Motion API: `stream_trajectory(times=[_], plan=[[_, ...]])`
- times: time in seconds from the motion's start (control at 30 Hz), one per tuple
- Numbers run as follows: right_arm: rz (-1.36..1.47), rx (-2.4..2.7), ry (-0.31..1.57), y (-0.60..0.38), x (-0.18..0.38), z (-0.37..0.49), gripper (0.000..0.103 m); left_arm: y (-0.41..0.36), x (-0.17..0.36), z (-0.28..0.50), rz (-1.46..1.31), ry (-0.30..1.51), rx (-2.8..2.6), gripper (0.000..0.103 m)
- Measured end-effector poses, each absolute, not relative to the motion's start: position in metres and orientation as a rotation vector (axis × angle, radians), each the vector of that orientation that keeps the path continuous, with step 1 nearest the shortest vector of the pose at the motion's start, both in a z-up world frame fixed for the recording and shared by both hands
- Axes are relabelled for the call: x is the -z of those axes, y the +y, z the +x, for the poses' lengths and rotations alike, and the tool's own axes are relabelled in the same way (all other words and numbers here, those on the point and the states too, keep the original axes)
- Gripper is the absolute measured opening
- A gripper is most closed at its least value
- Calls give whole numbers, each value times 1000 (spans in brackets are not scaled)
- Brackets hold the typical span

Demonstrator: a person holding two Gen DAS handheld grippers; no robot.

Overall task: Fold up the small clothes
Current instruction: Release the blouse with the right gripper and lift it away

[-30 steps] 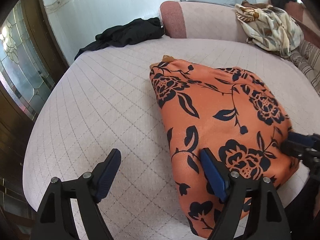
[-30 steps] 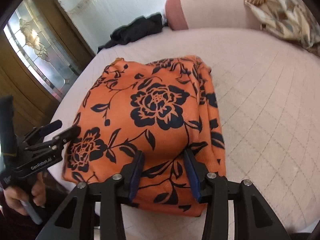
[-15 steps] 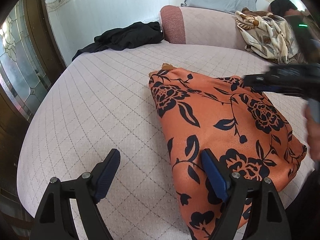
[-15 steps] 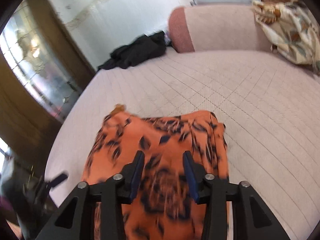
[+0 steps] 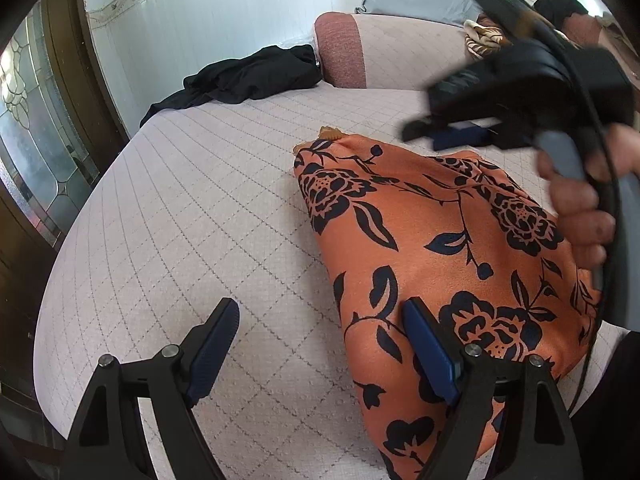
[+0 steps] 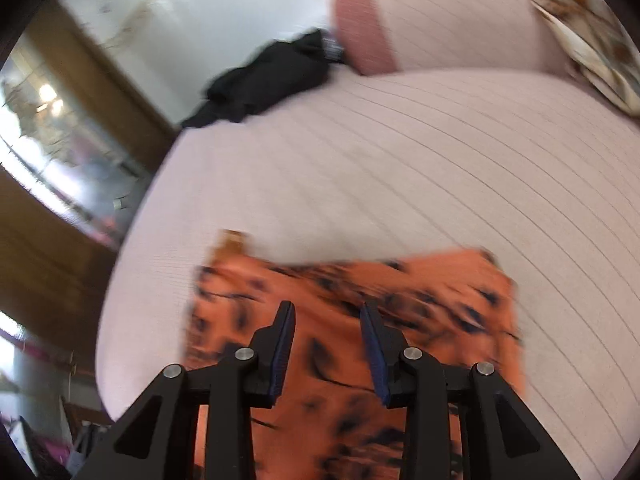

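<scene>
**On the bed: orange garment folded, right jaws travelling over it empty**

Left wrist view: left gripper [image 5: 320,344] sits low over the bed [image 5: 192,208], jaws wide, nothing between them. One pad rests against the near edge of the orange floral garment [image 5: 432,248]; the other is on bare quilt, well apart from the cloth. Gripper pitched steeply down, steady. The right gripper [image 5: 452,132] crosses above the far end of the garment, blurred, a hand [image 5: 580,208] wrapped round its handle, cable trailing along it.

Right wrist view: heavy motion blur. Right gripper [image 6: 328,344] is tilted down over the orange floral garment [image 6: 360,312], jaws narrow and having just been closing, no cloth between them. Far edge of the garment lies just ahead of the jaws; black clothing [image 6: 272,80] is well beyond, near the bolster [image 6: 420,20].

Risks, as I judge them:
- Right jaws or the cable could snag the top layer and drag the fold open.
- Left pad leaning on the edge could shove the stack sideways.
- Narrow jaws would have to reopen before any pinch, or they'd just push the cloth.
</scene>
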State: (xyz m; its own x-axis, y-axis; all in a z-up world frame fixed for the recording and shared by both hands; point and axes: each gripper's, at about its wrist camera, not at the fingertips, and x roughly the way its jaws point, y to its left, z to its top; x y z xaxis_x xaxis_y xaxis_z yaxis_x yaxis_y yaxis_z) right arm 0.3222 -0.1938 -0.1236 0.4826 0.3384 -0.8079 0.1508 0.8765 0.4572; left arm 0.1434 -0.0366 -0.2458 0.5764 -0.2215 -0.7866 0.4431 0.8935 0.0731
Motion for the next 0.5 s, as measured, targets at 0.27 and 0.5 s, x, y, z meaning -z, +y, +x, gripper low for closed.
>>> stream_trajectory(times=[0.27,0.5], plan=[[413,-216,1162,-134,162,368,38,-34,248,146,265,884,398,85],[504,-183,1173,-158,143,346,38,-33,249,146,242,894,404,86]])
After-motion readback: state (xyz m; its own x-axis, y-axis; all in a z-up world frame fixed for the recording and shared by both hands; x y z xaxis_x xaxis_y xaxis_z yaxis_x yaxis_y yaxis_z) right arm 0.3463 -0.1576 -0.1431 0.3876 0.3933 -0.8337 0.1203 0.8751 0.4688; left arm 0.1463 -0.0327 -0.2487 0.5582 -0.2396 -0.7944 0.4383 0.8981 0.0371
